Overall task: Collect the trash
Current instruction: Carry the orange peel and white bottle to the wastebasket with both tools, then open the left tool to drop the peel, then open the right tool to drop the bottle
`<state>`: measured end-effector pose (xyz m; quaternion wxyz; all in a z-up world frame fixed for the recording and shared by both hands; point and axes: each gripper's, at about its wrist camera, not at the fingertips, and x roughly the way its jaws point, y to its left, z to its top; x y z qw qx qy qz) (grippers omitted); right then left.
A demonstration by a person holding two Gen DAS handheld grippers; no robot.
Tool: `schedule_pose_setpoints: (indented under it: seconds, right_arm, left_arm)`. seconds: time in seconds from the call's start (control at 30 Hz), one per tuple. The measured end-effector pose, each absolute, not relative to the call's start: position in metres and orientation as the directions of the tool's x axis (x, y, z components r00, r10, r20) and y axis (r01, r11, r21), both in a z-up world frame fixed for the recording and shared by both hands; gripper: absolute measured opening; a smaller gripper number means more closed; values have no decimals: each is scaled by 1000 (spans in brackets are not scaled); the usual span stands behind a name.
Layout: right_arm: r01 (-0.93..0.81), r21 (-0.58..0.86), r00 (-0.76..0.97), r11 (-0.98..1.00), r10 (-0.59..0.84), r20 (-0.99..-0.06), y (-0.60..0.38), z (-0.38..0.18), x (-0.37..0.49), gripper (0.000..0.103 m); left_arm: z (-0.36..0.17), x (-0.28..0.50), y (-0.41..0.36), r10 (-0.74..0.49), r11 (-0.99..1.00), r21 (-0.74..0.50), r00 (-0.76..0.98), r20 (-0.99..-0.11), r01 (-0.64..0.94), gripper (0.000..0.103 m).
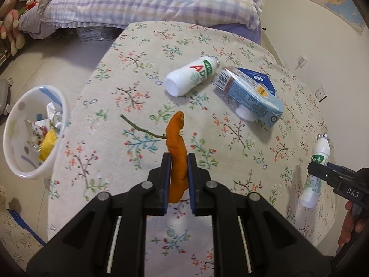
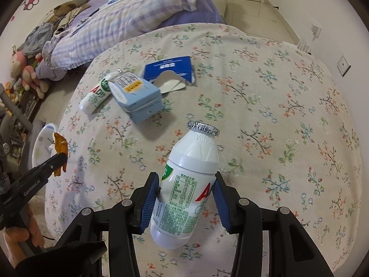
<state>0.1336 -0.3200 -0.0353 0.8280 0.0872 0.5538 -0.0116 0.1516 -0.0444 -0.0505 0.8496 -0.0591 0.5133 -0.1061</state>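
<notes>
Left of the table (image 1: 143,53), down at floor level: white bin (image 1: 34,170), open top, part full of crumpled paper and foil wrappers plus a yellow scrap. Same bin seen as a white rim past the table edge in right wrist view (image 2: 39,143).

On the table, under a flowered cloth: white drink bottle (image 1: 191,75) lying on its side, red and green label, foil cap pointing away. Just beside it a pale blue carton (image 1: 250,93), also on its side, barcode end up, something white tucked under its near corner. From the right view the carton's top flap hangs torn open, dark blue outside, white inside; contents can't tell. Thin twig (image 1: 143,127) flat on the cloth, near the peel tip.

Left claw (image 1: 178,177) clenched on an orange peel (image 1: 176,152): long curled strip, bright orange, pinched around the middle between blue pads, both ends sticking out, held clear above the cloth. In right view the peel (image 2: 60,147) sits over the table's left edge, close to the bin.

Right claw (image 2: 186,198) grasping a second white bottle (image 2: 186,189): foil cap on, green nutrition print and red lettering, tilted, base toward camera, pads on both sides of the body, lifted off the cloth.

Behind the table: bed (image 1: 147,2) with purple checked quilt.
</notes>
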Motion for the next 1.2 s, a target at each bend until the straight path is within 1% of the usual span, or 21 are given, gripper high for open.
schedule_pose_setpoints:
  seconds: [0.5,0.93,1.13,1.17,1.2]
  right_arm:
    - [1,179,403,984,163,-901,-238,-28,166,47]
    - [-96,220,397,971,240,-886,-165,-32,185,47]
    - [-122,232,394,965,261,-881,-143,-34,190,47]
    - [-125,233,394,964,264,-881,-139,-35,190,47]
    - [-130,235,394,963,267,-879,-136,-35,191,47]
  left_arm:
    - [-33,163,34,-163,984,-174,496,-853,24,15]
    - [-44,166,117,-75,978,-158,484,-872,-134,15]
    - [-48,167,141,-40,971,-149,485,-874,-186,16]
    - [-48,167,143,-26,972,-134,481,-876,-192,21]
    - [-49,168,144,-13,974,-119,473,-881,-194,33]
